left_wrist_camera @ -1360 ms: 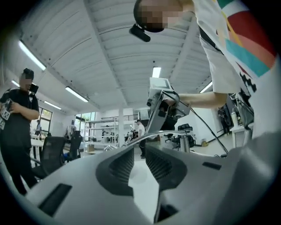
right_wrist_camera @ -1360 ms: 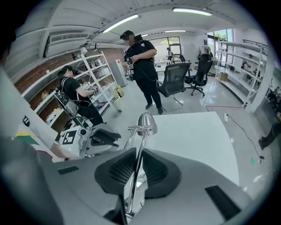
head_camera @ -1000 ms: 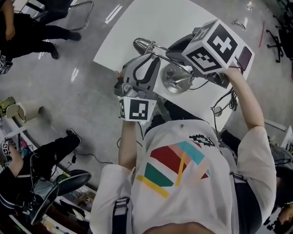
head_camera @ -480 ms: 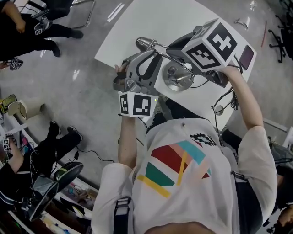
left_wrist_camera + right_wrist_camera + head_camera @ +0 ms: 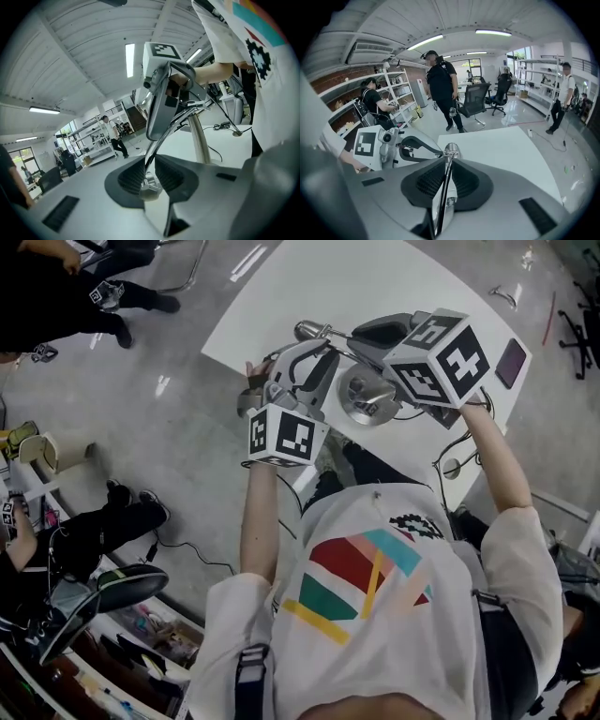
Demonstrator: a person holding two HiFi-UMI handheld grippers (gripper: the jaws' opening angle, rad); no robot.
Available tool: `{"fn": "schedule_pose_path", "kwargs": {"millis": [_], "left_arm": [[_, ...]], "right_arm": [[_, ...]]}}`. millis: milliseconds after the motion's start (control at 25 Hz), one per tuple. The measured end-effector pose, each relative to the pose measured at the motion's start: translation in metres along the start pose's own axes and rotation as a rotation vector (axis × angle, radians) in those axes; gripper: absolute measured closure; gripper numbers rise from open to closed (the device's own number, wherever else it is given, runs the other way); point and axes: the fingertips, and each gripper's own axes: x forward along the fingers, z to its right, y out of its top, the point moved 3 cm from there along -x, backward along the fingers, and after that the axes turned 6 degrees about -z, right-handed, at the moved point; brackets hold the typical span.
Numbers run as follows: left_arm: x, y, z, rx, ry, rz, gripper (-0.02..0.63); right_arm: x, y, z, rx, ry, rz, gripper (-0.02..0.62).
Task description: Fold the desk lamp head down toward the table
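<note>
Newly tilted, right gripper point(image 5: 446, 180) and left gripper point(image 5: 149, 176), at its 9 o'clock, both clamp the desk lamp arm point(image 5: 162, 139).

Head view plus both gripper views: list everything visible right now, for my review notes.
desk lamp: one, chrome, near edge of the table
table: one, white, in front of the person
flat item: one, dark, table's right corner; kind unclear
office chairs: at least two, black, on the floor beyond the table
shelving racks: several, white, along the room's sides
bystanders: several, mostly dark clothes, around the room
shirt: one, white with coloured stripes, on the person
marker cubes: two, black and white, one per gripper
left claw: grey, shut on a thin lamp rod
right claw: grey, shut on a thin lamp rod
</note>
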Motion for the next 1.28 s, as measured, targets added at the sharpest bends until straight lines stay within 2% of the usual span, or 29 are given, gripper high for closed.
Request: {"fn": "schedule_pose_path", "kwargs": {"millis": [200, 320, 400, 520, 680, 800, 1000, 1160, 1280], "left_arm": [[-0.002, -0.004, -0.002, -0.023, -0.004, -0.010, 0.497], [-0.001, -0.009, -0.001, -0.017, -0.033, -0.021, 0.502], [-0.001, -0.011, -0.002, -0.018, -0.042, -0.024, 0.502], [-0.001, -0.011, -0.002, -0.022, -0.072, -0.043, 0.502], [0.005, -0.014, 0.003, -0.002, -0.190, -0.111, 0.507], [0.009, -0.018, 0.006, 0.001, -0.245, -0.134, 0.509], [0.022, -0.024, 0.020, 0.007, -0.269, -0.188, 0.520], [0.028, -0.022, 0.023, -0.035, -0.270, -0.178, 0.520], [0.030, -0.023, 0.024, -0.036, -0.263, -0.174, 0.518]], "right_arm": [[-0.012, 0.006, -0.004, -0.041, -0.051, 0.029, 0.558], [-0.054, 0.025, 0.008, -0.011, -0.113, 0.176, 0.558], [-0.074, 0.027, 0.012, 0.012, -0.121, 0.224, 0.558], [-0.079, 0.003, 0.009, 0.026, -0.117, 0.178, 0.558], [-0.072, -0.035, 0.004, 0.101, -0.098, 0.124, 0.558], [-0.067, -0.049, -0.001, 0.150, -0.081, 0.133, 0.558], [-0.065, -0.047, 0.004, 0.170, -0.082, 0.157, 0.558], [-0.066, -0.049, 0.008, 0.192, -0.072, 0.173, 0.558], [-0.064, -0.051, 0.011, 0.214, -0.060, 0.193, 0.558]]}}
